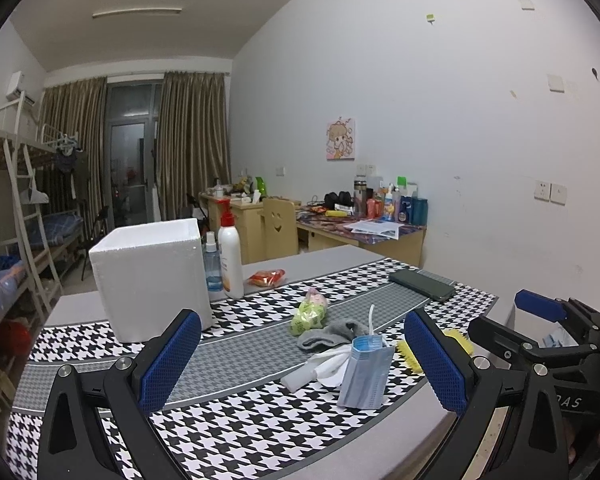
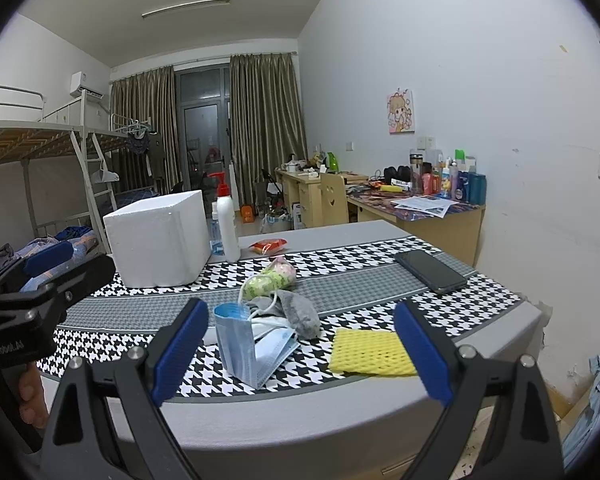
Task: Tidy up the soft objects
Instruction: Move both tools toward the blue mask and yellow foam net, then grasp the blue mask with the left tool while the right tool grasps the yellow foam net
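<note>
Showing the yellow sponge [image 2: 371, 353] whole: right wrist.

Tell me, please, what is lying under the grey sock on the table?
In the right wrist view, the grey sock lies partly on white mask straps and a flat blue face mask. The green patterned soft item touches its far end. Whatever lies beneath the sock's middle is covered.

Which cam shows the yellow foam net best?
Right wrist. There the yellow foam net lies flat on the houndstooth cloth in full view, its mesh clear, between the open right gripper fingers. In the left wrist view only slivers of it show, either side of the left gripper finger.
</note>
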A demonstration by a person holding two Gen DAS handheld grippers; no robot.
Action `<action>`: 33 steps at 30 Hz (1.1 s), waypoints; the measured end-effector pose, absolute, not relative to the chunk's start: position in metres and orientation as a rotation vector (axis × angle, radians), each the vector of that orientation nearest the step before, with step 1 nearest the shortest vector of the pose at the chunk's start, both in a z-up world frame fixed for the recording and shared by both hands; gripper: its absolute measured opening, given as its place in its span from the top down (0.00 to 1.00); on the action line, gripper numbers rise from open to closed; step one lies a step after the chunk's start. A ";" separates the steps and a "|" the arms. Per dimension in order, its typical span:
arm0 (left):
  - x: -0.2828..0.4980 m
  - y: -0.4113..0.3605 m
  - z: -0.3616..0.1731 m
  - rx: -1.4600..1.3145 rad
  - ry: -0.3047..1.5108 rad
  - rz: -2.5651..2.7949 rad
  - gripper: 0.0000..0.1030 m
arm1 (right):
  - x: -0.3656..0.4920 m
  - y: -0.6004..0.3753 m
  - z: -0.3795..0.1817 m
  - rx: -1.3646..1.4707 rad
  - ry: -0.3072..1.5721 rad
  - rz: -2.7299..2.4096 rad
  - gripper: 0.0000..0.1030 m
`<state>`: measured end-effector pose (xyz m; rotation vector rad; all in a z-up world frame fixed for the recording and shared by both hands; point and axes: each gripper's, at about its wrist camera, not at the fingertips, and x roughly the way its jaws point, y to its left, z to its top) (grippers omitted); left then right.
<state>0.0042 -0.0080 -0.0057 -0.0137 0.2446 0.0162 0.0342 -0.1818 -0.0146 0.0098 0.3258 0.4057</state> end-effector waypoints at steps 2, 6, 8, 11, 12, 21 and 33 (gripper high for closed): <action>0.004 -0.009 -0.005 -0.015 0.242 0.015 0.01 | 0.034 -0.181 -0.014 0.003 0.324 0.404 0.07; 0.006 -0.011 -0.005 -0.013 0.247 0.016 0.01 | 0.035 -0.184 -0.012 0.013 0.323 0.401 0.07; 0.007 -0.011 -0.006 -0.016 0.252 0.011 0.01 | 0.035 -0.184 -0.012 0.015 0.321 0.396 0.07; 0.007 -0.011 -0.007 -0.016 0.254 0.010 0.01 | 0.034 -0.182 -0.012 0.009 0.319 0.398 0.07; 0.008 -0.011 -0.007 -0.017 0.257 0.009 0.01 | 0.035 -0.182 -0.012 0.008 0.319 0.397 0.07; 0.019 -0.009 -0.017 -0.040 0.298 -0.009 0.01 | 0.038 -0.176 -0.017 -0.001 0.336 0.399 0.07; 0.042 -0.021 -0.033 -0.042 0.368 -0.058 0.01 | 0.054 -0.183 -0.028 0.009 0.385 0.367 0.07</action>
